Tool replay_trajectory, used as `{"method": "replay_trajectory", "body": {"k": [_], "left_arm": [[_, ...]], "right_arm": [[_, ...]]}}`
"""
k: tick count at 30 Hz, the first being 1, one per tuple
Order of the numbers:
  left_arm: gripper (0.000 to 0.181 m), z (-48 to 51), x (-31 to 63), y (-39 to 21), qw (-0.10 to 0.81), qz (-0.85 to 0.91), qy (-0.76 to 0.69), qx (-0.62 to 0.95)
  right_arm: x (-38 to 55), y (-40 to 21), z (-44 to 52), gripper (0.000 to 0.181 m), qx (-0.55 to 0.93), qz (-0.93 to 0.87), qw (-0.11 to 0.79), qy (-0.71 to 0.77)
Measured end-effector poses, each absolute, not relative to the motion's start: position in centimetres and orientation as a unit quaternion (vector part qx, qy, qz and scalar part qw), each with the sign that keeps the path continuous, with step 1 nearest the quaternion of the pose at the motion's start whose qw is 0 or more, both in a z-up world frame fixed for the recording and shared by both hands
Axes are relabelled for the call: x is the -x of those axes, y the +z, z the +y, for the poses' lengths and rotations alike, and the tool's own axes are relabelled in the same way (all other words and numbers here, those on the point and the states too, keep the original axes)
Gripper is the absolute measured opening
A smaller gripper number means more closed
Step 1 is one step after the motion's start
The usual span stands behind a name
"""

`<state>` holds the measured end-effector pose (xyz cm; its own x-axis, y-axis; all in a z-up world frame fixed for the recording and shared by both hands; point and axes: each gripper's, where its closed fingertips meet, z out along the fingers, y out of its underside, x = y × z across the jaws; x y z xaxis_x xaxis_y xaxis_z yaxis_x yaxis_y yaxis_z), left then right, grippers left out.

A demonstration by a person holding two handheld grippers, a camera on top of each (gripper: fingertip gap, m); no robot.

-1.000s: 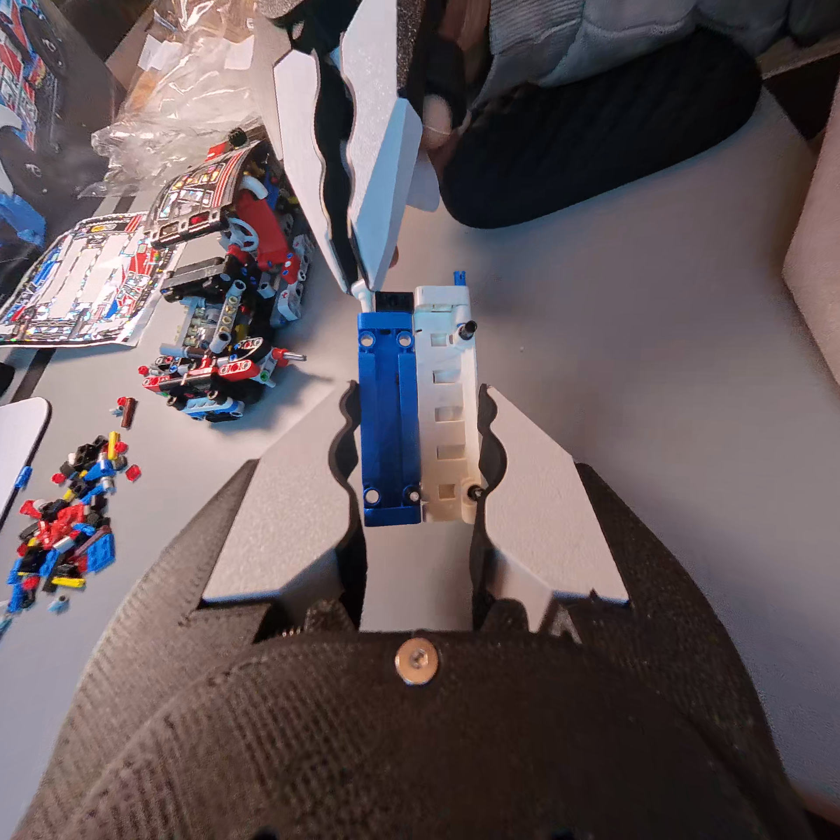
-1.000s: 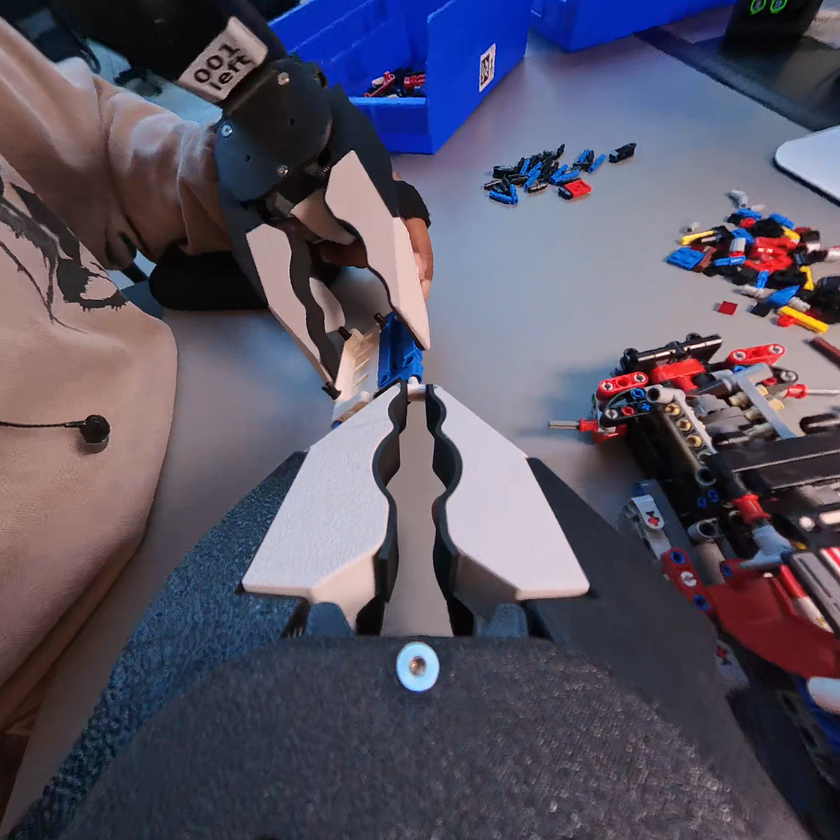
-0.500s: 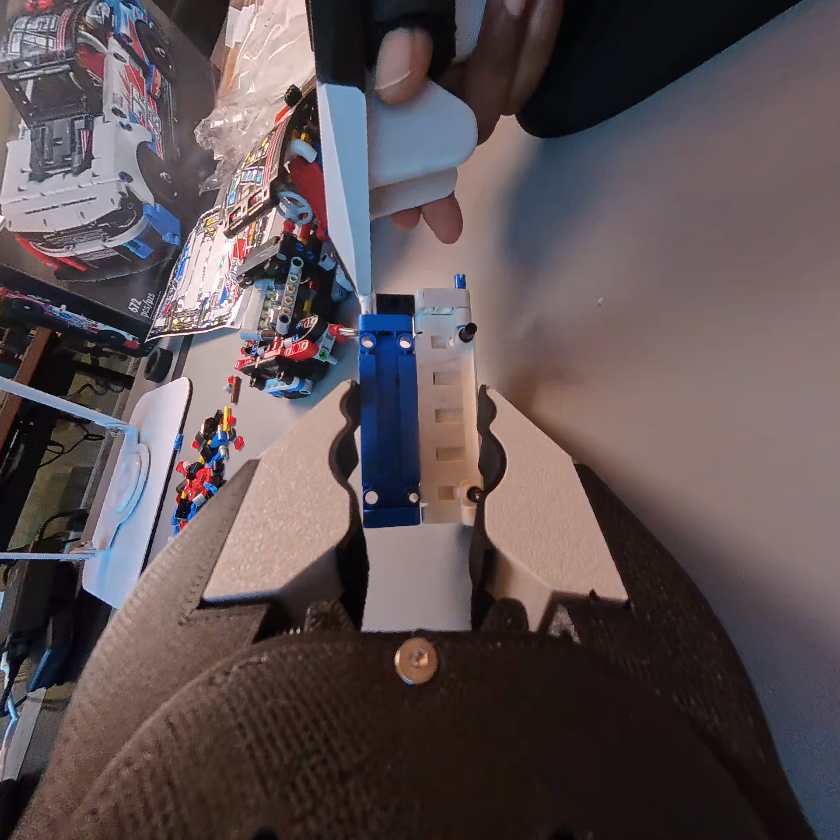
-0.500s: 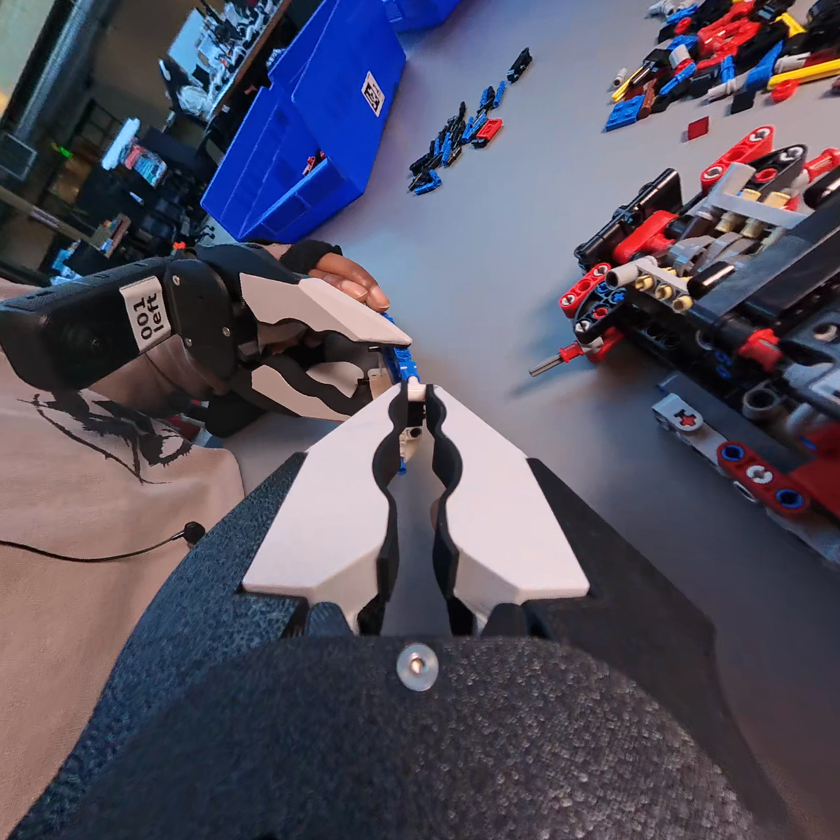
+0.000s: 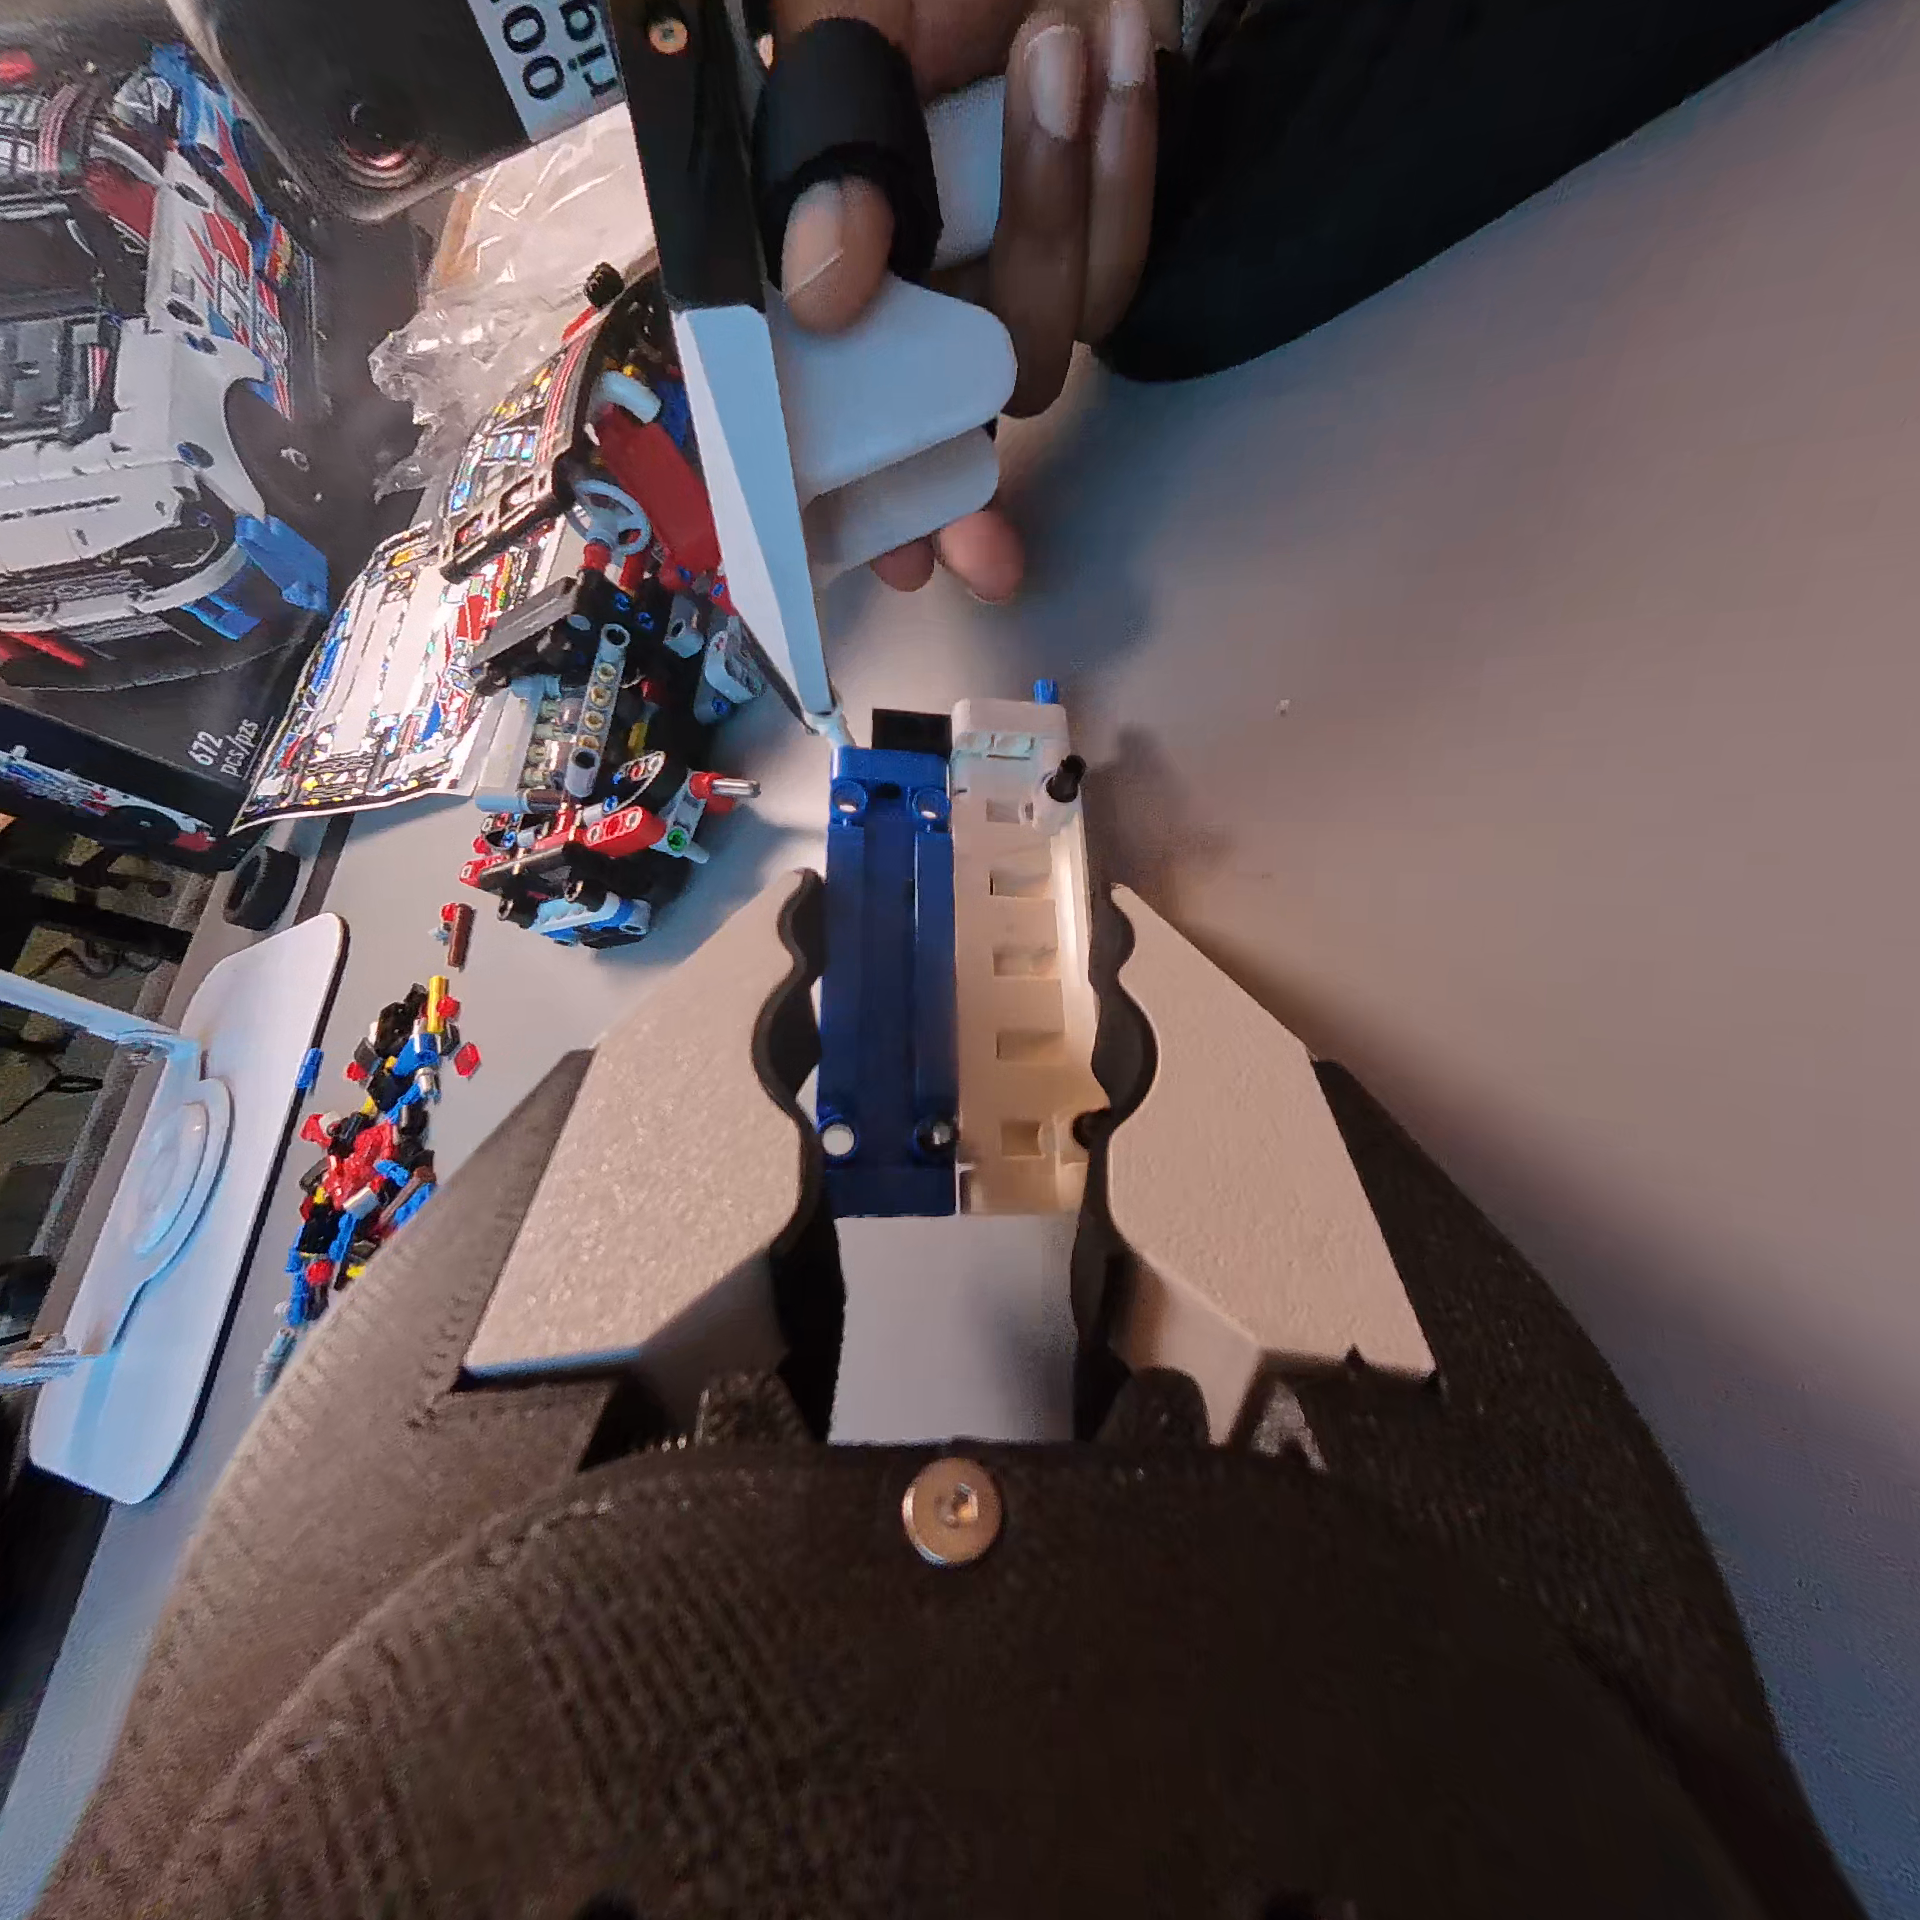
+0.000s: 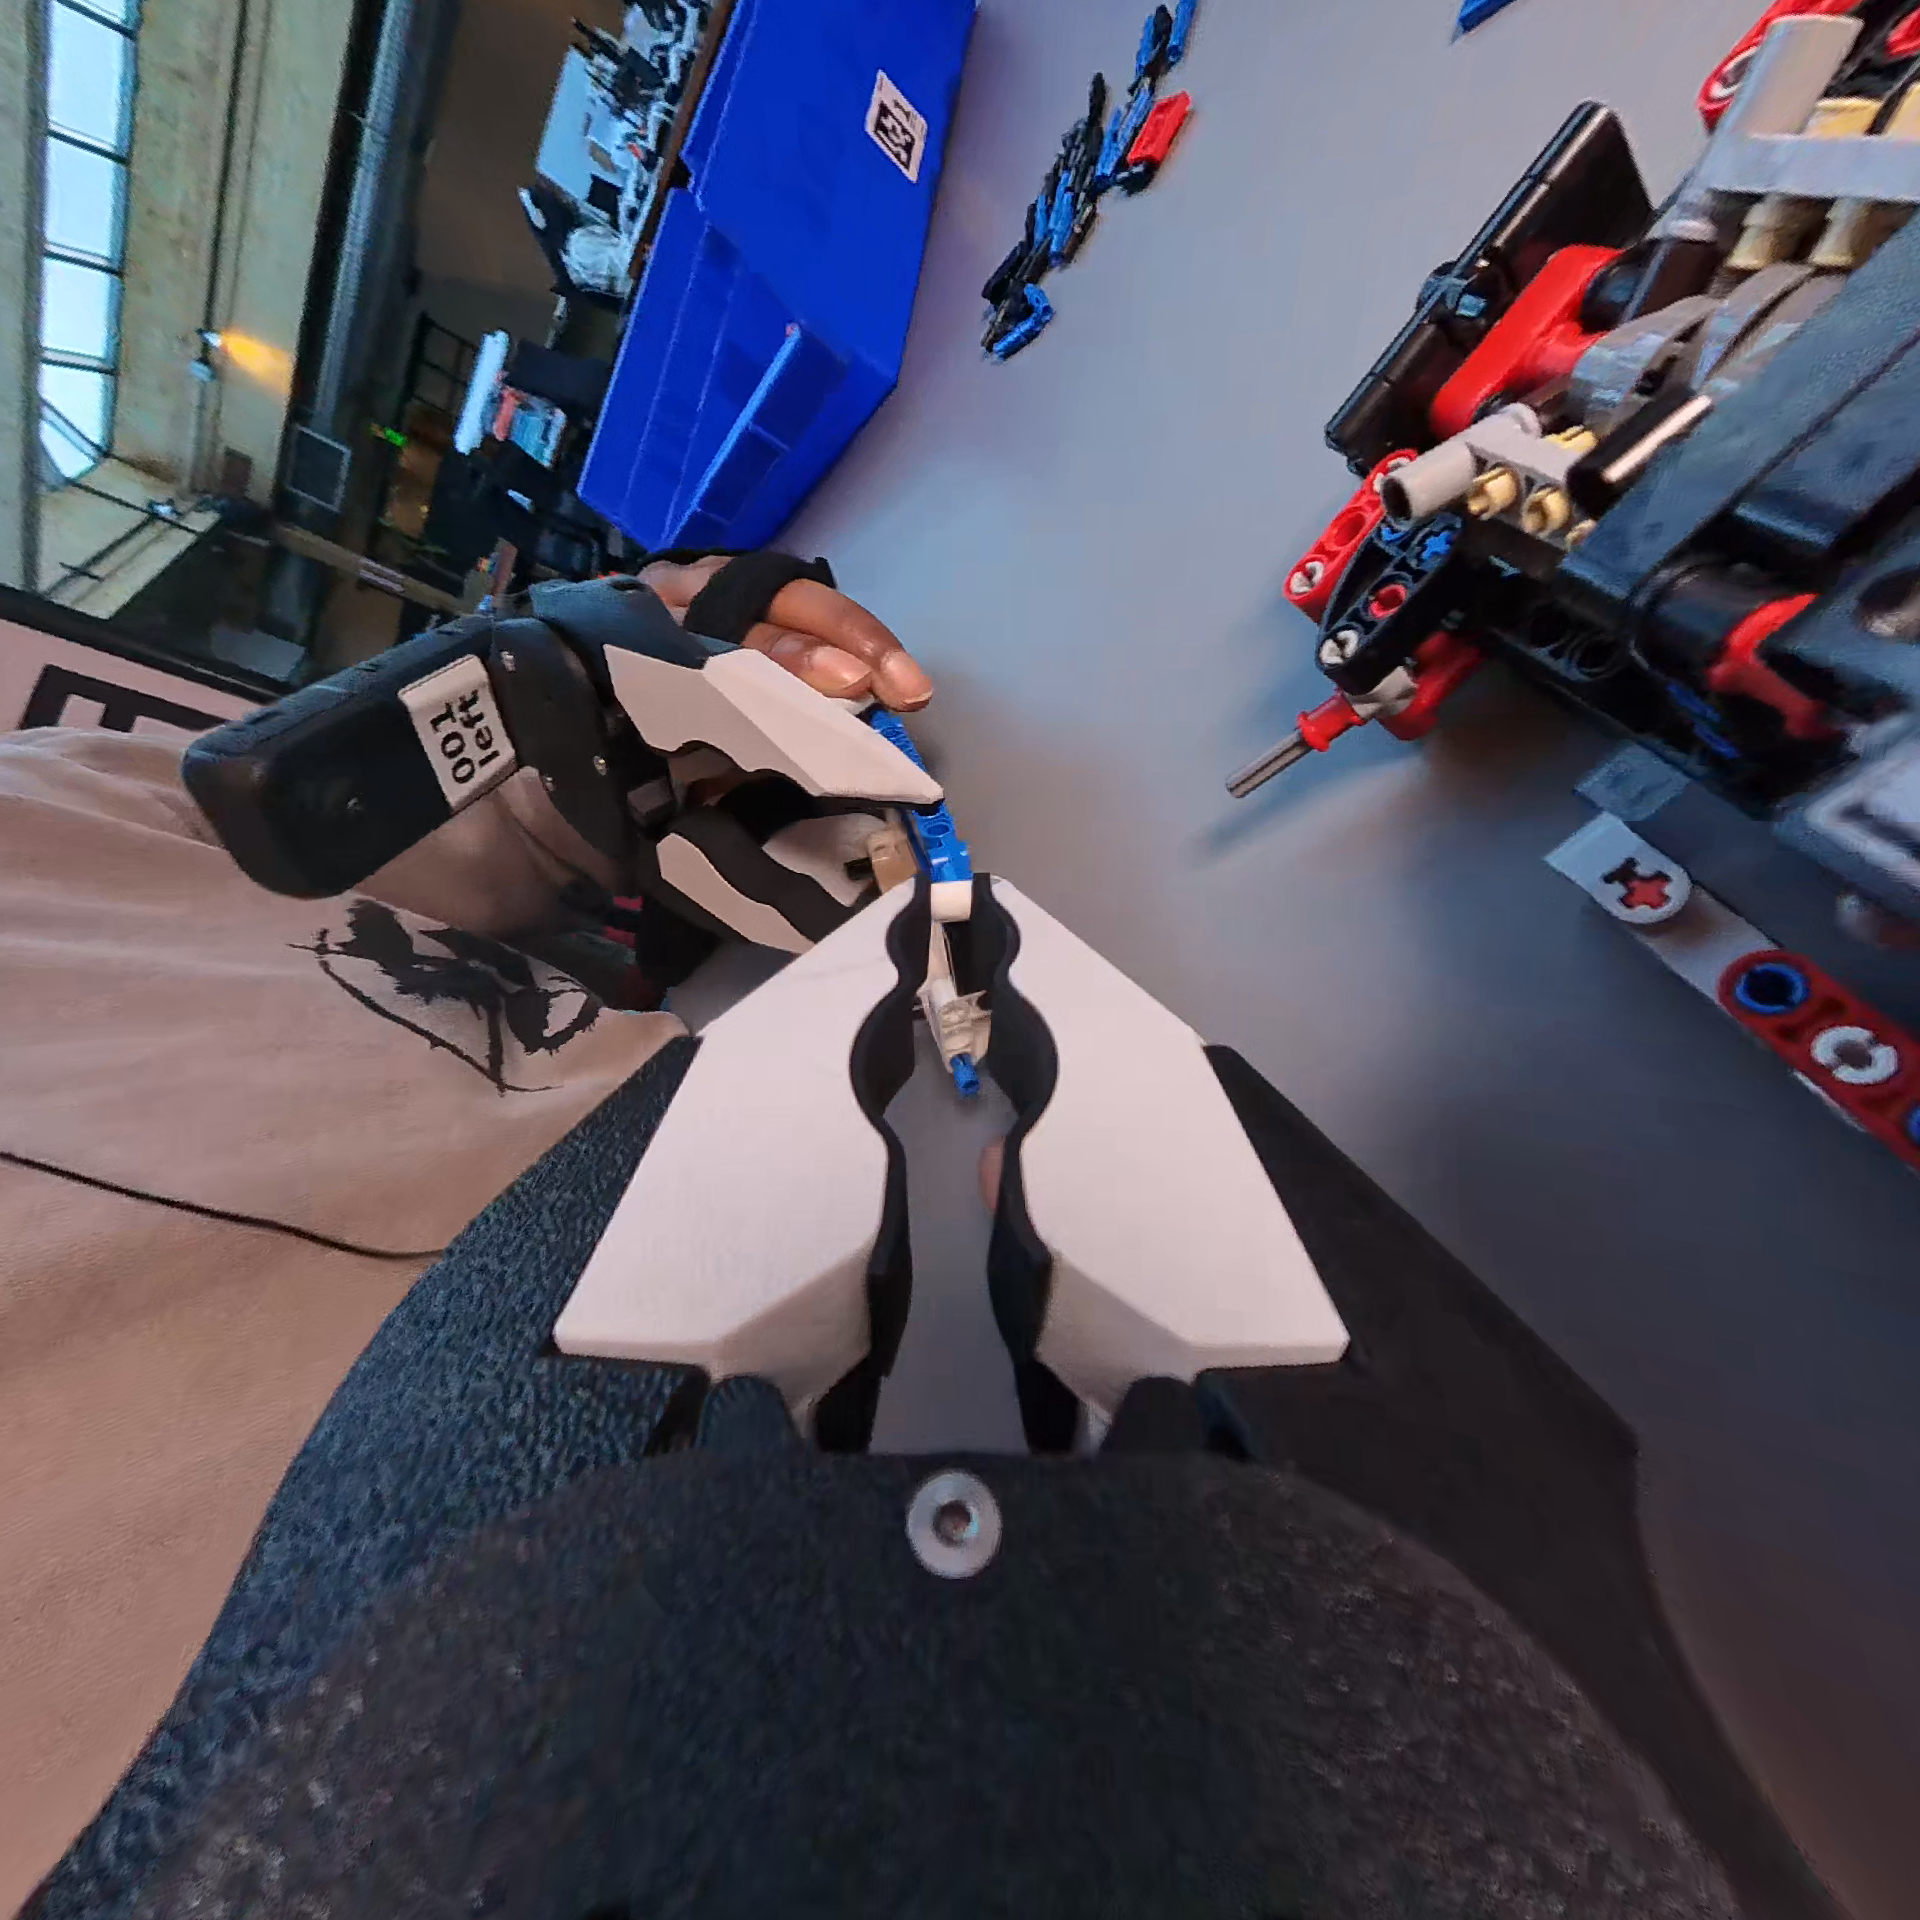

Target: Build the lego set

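My left gripper is shut on a blue and white lego sub-assembly, held lengthwise between its fingers above the grey table. My right gripper comes in from above, its tips at the assembly's far blue corner. In the right wrist view my right gripper is shut on a small white piece at the end of the assembly. A small white and blue pin part shows between its fingers. The left gripper holds the assembly from the left.
The part-built car stands left of the grippers and looms close in the right wrist view. There are a loose-piece pile, a sticker sheet, the set's box, a white base plate, a blue bin and a small pile of pieces. My right fingertips sit around 4 cm from my left ones.
Both grippers have rolled and tilted together, still joined at the assembly's far end. The car now sits closer in the right wrist view. The left grip is unchanged.
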<state>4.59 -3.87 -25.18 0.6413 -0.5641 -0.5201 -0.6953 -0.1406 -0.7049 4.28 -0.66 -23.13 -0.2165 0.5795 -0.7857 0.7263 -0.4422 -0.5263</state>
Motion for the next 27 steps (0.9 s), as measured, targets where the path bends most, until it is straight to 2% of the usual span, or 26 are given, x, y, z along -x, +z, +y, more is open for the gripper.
{"method": "replay_trajectory", "body": {"k": [9, 15, 22, 24, 27], "left_arm": [[0.049, -3.7, -4.1, -20.9, 0.597, 0.351, 0.019, 0.721], [0.049, -4.1, -4.6, -20.4, 0.607, 0.368, 0.026, 0.703], [0.048, -4.3, -4.7, -19.0, 0.636, 0.358, 0.024, 0.683], [0.048, -4.3, -4.4, -18.8, 0.639, 0.354, 0.025, 0.682], [0.048, -4.5, -4.3, -18.3, 0.647, 0.348, 0.014, 0.678]], "right_arm": [[-3.5, -19.2, -0.3, 0.005, -0.586, 0.444, 0.026, -0.677], [-3.7, -19.3, -0.6, 0.005, -0.588, 0.458, 0.01, -0.666], [-3.7, -17.8, -0.8, 0.005, -0.569, 0.396, 0.058, -0.719], [-3.4, -17.8, -0.7, 0.005, -0.571, 0.403, 0.028, -0.714], [-3.3, -17.5, -1.0, 0.005, -0.566, 0.399, 0.032, -0.721]]}}
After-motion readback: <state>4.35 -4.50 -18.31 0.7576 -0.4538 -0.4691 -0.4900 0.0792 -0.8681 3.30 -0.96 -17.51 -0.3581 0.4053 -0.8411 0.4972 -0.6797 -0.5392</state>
